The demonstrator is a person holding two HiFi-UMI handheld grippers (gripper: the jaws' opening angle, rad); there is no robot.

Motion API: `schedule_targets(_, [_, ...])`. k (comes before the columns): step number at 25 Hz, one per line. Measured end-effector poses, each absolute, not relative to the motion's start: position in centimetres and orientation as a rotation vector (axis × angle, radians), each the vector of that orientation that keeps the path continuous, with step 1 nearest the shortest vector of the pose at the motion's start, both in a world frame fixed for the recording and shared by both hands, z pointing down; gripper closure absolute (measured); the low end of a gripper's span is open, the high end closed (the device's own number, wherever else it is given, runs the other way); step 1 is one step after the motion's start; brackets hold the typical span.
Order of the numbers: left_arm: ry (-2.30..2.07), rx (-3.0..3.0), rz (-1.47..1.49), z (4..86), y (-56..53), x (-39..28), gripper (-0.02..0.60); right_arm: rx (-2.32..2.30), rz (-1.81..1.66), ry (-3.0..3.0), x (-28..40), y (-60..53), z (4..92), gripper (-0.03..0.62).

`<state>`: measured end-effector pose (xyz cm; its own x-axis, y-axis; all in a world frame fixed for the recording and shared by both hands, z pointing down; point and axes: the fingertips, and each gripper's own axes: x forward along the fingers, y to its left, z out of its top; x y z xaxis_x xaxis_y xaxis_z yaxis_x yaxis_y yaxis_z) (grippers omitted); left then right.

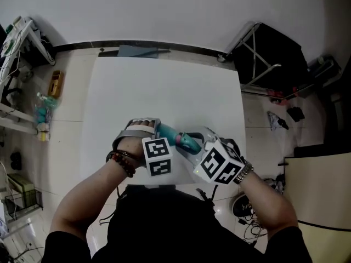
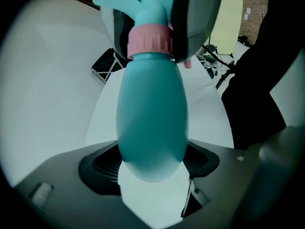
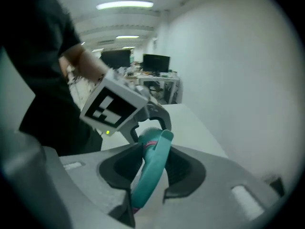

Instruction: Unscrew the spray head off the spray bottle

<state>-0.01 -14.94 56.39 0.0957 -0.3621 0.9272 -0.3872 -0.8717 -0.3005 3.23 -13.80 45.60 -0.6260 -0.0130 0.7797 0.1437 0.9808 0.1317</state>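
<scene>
A teal spray bottle (image 1: 173,135) with a pink collar (image 2: 150,41) is held level above the white table (image 1: 164,81). My left gripper (image 1: 156,129) is shut on the bottle's rounded body (image 2: 152,123), whose base sits between the pads. The teal spray head (image 3: 153,162) lies between the jaws of my right gripper (image 3: 148,170), and both pads touch it. In the head view the right gripper (image 1: 198,142) meets the bottle's head end (image 1: 190,143) from the right. Its grey jaw (image 2: 195,18) covers part of the head in the left gripper view.
A black folding stand (image 1: 269,53) is beside the table's far right corner. Shelving and small items (image 1: 43,114) crowd the floor at left. Cables and dark gear (image 1: 247,207) lie on the floor at right, near a beige board (image 1: 323,185).
</scene>
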Motion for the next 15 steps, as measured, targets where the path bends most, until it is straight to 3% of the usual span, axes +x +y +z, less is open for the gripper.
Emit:
schedule_targets(5, [-0.575, 2.361, 1.960, 57.0, -12.9, 1.2, 0.167, -0.385, -1.146, -1.875, 5.0, -11.2, 46.9, 0.471])
schedule_targets(7, [-0.534, 2.362, 1.971, 57.4, -12.4, 1.5, 0.167, -0.430, -1.367, -1.771, 5.0, -10.4, 46.9, 0.471])
schedule_targets(11, [-0.555, 2.359, 1.968, 57.3, -12.5, 1.7, 0.167, -0.415, -1.371, -1.783, 5.5, -10.5, 47.0, 0.470])
schedule_targets(15, [-0.642, 2.333, 1.965, 57.3, -13.4, 0.7, 0.167, -0.331, -1.139, -1.959, 5.0, -10.7, 45.7, 0.338])
